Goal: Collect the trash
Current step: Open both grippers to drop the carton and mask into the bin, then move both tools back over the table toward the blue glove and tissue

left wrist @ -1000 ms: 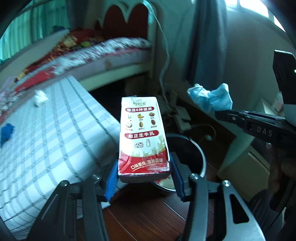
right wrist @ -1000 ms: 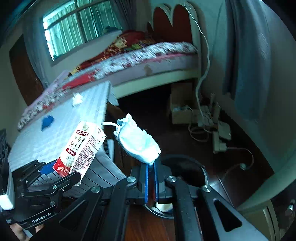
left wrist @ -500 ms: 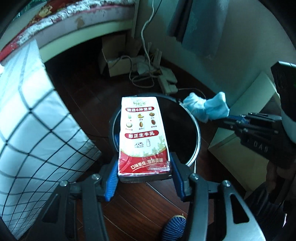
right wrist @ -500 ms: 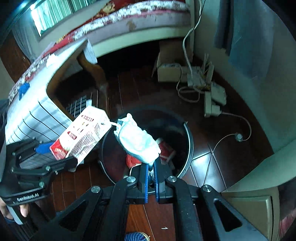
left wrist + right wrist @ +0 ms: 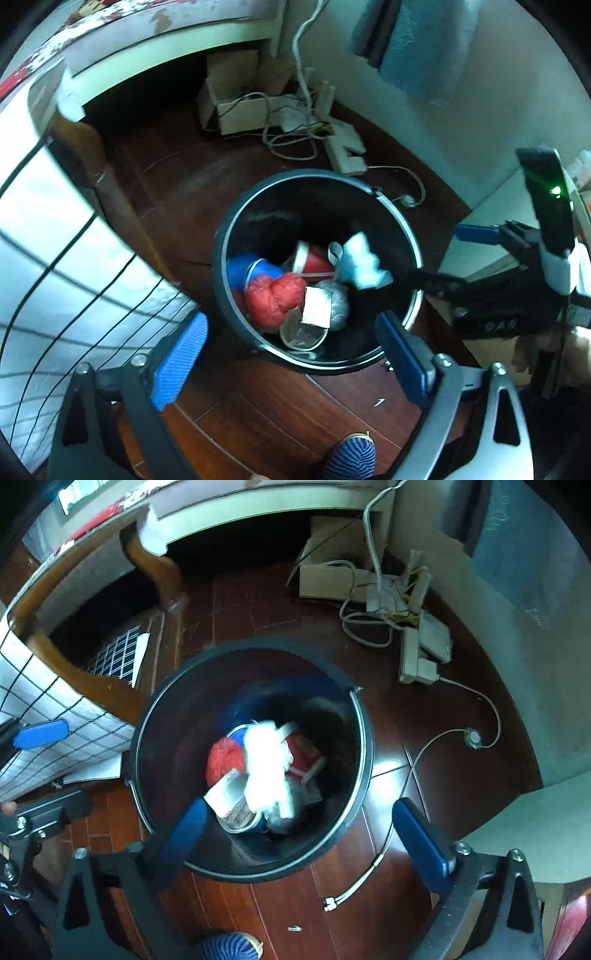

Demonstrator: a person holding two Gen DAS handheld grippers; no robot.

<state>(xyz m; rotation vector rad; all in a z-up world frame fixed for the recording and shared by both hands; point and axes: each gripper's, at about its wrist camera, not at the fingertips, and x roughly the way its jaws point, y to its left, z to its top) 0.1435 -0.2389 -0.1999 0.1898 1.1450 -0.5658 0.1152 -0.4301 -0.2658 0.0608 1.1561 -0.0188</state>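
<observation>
Hovering above the black bin (image 5: 413, 236): left gripper (image 5: 291, 363) and right gripper (image 5: 308, 829) jaws opening, nothing between them; carton (image 5: 317, 307) and blue mask (image 5: 360, 264), gripped a second ago, dropping in.

Left gripper (image 5: 291, 350) jaws opening, nothing between them, pointing down at the black trash bin (image 5: 373, 192). Inside it lie a red cup (image 5: 314, 263), crumpled red wrapper (image 5: 273, 299) and pale-blue mask (image 5: 360, 264). Right gripper (image 5: 439, 254) hovers off to the right.
</observation>
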